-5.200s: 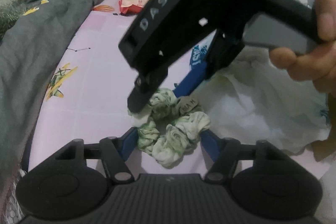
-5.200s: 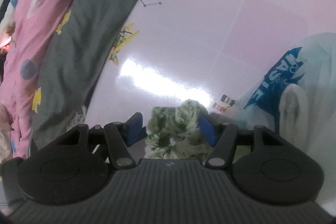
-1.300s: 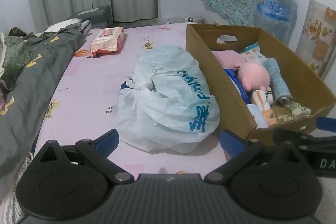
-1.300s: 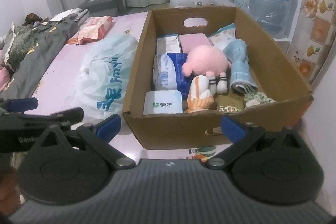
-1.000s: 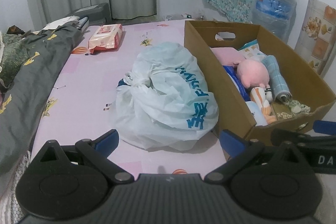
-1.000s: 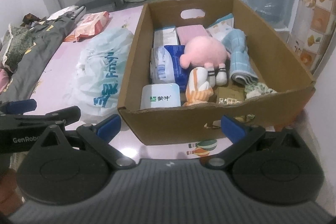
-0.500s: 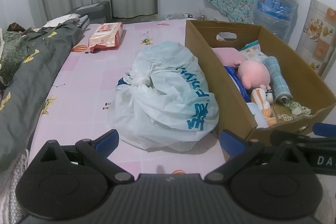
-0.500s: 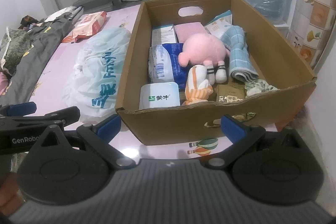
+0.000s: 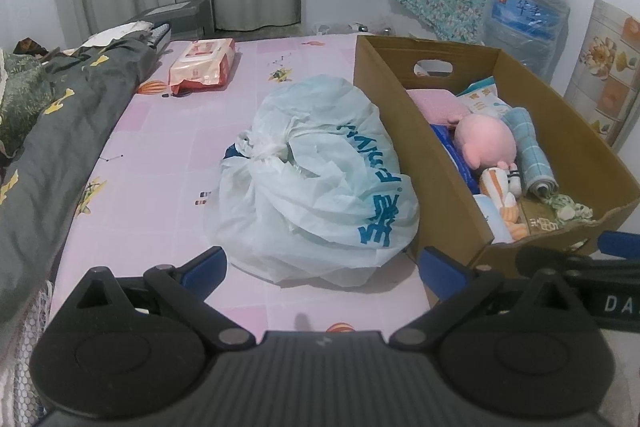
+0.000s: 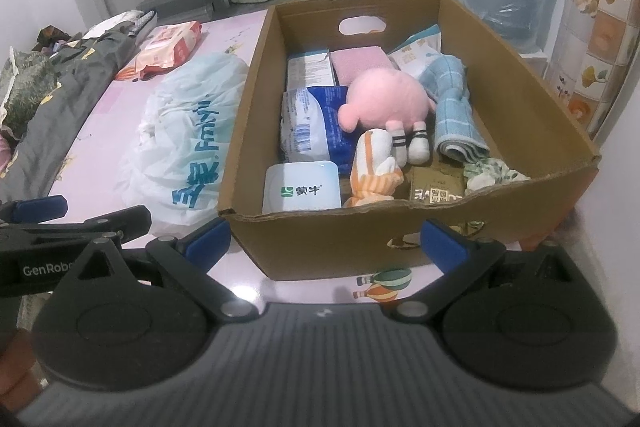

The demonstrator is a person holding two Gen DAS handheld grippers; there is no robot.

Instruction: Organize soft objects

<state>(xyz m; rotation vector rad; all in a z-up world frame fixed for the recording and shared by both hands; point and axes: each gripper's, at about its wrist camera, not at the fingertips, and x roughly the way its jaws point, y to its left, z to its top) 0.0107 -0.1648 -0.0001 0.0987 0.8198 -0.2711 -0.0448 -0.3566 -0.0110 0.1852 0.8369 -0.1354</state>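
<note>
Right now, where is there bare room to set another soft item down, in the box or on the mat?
Inside the cardboard box, bare floor shows along its right wall beside the blue towel; its left and middle are packed. On the pink mat, a bare strip lies between the white plastic bag and the grey blanket.

Left gripper (image 9: 322, 261): fingers spread wide, holding nothing
Plastic bag (image 9: 316, 183): on the pink mat (image 9: 160, 155), touching the cardboard box (image 9: 424, 163)
Box contents: pink plush (image 9: 486, 143), rolled blue towel (image 9: 532, 155), green scrunchie (image 9: 568, 209)
</note>
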